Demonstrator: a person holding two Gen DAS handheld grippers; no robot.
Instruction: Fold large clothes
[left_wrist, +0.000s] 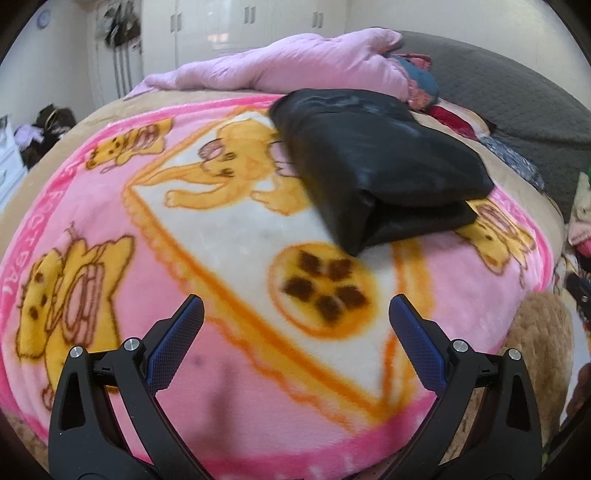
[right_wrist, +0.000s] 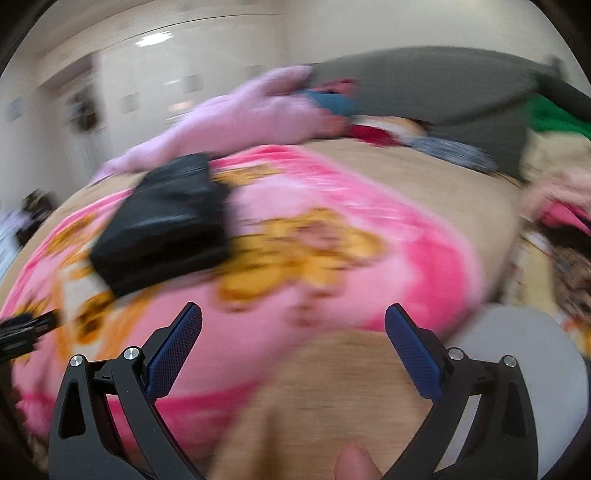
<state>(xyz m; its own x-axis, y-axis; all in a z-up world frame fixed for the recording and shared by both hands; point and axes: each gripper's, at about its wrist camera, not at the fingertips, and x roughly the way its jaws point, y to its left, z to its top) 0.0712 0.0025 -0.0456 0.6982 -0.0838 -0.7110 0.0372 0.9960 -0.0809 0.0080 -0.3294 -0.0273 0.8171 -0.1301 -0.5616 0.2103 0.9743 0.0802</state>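
Left wrist view: folded black garment (left_wrist: 373, 162) lies on the blanket (left_wrist: 110, 221), well beyond the spread, empty left tongs (left_wrist: 295, 314); right tongs (right_wrist: 293, 321) likewise spread.

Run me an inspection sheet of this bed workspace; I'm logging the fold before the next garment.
Surface: pink cartoon blanket spread over the bed.
Job's things: black garment lies folded in a compact stack on the blanket, touched by neither gripper.
Clutter: pink quilt bunched behind it; mixed clothes pile at the right edge.
Grippers: left gripper open, empty, above the blanket; right gripper open, empty, its view motion-blurred.
Cables: nothing seen.
Surroundings: white wardrobe doors and grey headboard beyond the bed.
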